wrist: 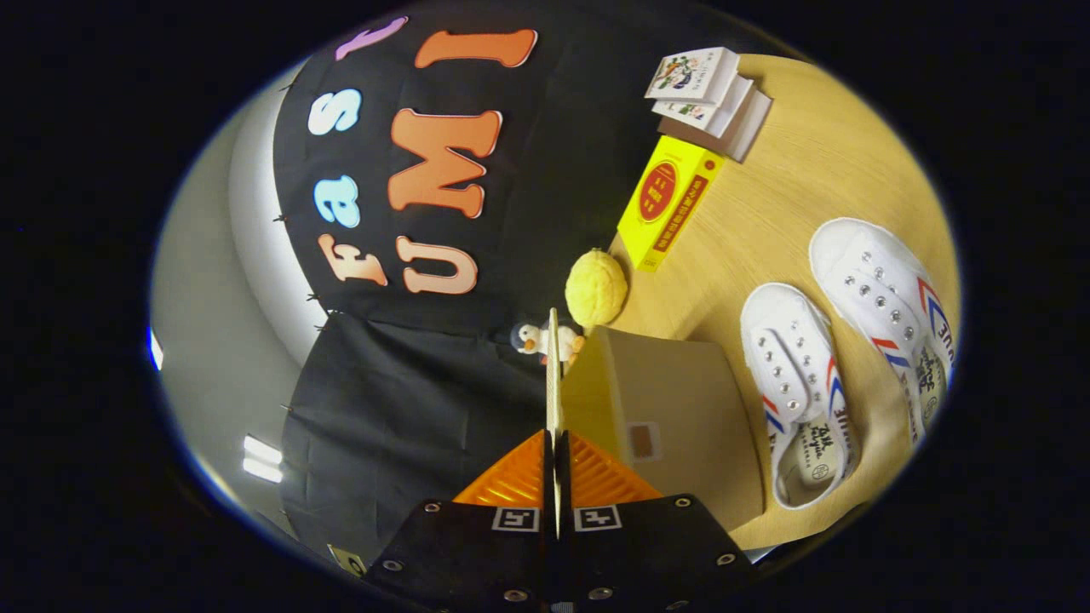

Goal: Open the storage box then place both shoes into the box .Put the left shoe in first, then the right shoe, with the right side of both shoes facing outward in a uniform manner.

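Lid pinched, view rolled sideways

I see the gripper [558, 443] rolled hard onto its side, so the wooden table [792, 187] runs up the far side of my view. Its fingers are pressed together on the thin edge of the storage box lid [553, 375], which stands edge-on between them. The cardboard storage box [673, 409] sits just beside the fingers. Two white shoes [839, 358] lie next to the box, laces up, well apart from the fingers. Beyond the box sit a yellow ball [596, 288], a yellow carton [668, 200], stacked books [711, 98] and a small duck toy [536, 339].
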`<state>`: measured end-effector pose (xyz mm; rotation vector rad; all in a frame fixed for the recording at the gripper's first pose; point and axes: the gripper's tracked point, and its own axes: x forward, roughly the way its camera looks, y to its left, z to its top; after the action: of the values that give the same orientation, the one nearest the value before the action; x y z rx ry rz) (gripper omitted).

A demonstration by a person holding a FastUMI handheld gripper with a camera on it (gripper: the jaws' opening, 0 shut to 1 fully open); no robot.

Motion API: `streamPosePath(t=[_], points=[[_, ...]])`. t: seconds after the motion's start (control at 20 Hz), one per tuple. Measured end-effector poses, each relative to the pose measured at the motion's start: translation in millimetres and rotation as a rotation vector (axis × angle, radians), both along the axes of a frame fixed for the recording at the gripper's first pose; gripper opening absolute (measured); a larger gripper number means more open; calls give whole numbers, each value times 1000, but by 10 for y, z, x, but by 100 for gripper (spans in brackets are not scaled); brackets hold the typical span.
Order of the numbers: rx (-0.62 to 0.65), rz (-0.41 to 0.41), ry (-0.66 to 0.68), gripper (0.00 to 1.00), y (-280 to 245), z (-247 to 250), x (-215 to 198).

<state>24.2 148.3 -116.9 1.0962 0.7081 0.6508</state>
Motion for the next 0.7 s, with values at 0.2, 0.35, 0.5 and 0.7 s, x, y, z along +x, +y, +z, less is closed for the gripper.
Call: streamPosePath(t=[0.2,0.35,0.5,0.7], points=[[-8,34,-84,1,306,466,-59],[-11,67,-127,1,633,732,-117],[-57,110,-171,1,992,847,-202],[-93,154,-221,1,1520,975,-306]])
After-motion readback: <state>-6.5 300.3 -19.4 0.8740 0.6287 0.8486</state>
